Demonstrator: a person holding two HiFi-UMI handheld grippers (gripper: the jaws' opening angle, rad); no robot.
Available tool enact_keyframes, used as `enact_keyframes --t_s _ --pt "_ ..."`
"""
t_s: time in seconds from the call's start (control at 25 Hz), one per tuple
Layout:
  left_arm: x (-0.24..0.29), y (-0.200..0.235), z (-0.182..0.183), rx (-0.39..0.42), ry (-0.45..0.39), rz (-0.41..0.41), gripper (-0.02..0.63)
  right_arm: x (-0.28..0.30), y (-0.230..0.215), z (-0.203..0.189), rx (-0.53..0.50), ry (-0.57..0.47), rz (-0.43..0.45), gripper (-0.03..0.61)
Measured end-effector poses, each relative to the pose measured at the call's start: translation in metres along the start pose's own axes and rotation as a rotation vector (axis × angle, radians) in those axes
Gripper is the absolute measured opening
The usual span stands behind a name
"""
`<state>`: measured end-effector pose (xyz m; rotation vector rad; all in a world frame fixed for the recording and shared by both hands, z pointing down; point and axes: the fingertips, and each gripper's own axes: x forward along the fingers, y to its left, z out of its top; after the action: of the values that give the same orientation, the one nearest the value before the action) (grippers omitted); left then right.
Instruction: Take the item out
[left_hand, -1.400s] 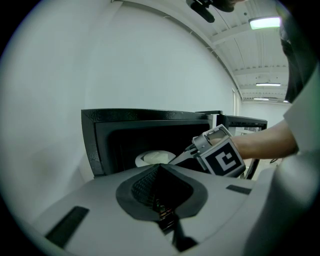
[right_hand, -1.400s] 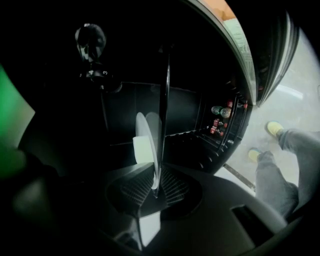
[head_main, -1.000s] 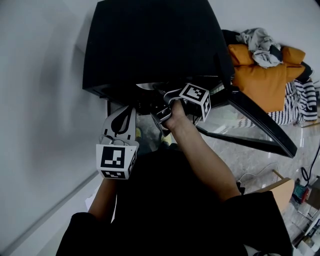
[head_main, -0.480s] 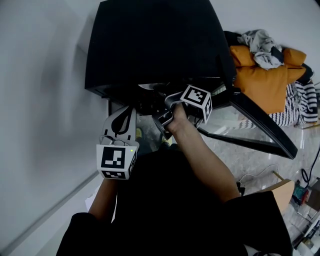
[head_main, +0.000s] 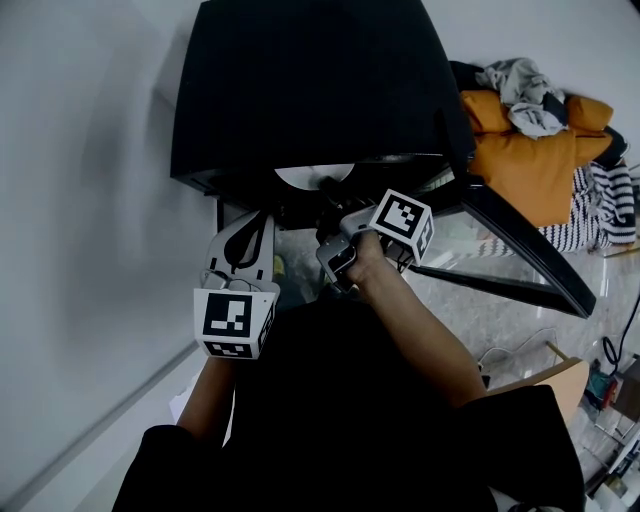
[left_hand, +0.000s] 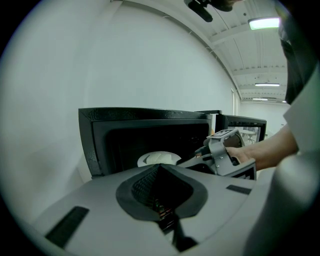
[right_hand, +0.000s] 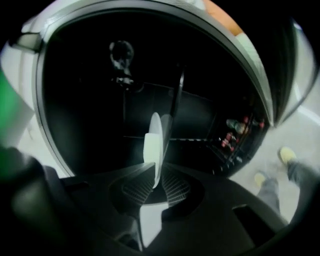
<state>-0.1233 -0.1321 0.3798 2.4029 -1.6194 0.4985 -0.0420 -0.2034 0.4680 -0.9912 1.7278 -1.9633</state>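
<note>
White plate pinched by its rim inside the open black microwave.

Nearest, at the lower left of the head view, the left gripper hangs with its jaws together and nothing between them, probably kept aside to leave the opening free. Further in, at centre, the right gripper has its pads clamped on the plate's near rim, a thin edge that suits a narrow bite. The plate lies in the cavity near its front, and the door stands swung out at right, so the way out is clear.
</note>
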Motion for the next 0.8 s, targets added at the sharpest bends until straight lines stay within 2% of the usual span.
enact_keyframes --t_s 0.28,0.52,0.8 --pt "-0.002 0.002 0.0 0.005 0.001 0.004 0.008 0.008 0.007 0.01 -0.048 0.009 0.068 0.084" --pt "-0.004 0.001 0.002 0.009 0.0 0.006 0.008 0.014 0.0 0.003 -0.032 0.051 0.056 0.081" --pt "-0.007 0.0 0.002 0.009 -0.008 0.003 0.008 0.018 -0.002 0.004 0.063 0.055 0.096 0.039"
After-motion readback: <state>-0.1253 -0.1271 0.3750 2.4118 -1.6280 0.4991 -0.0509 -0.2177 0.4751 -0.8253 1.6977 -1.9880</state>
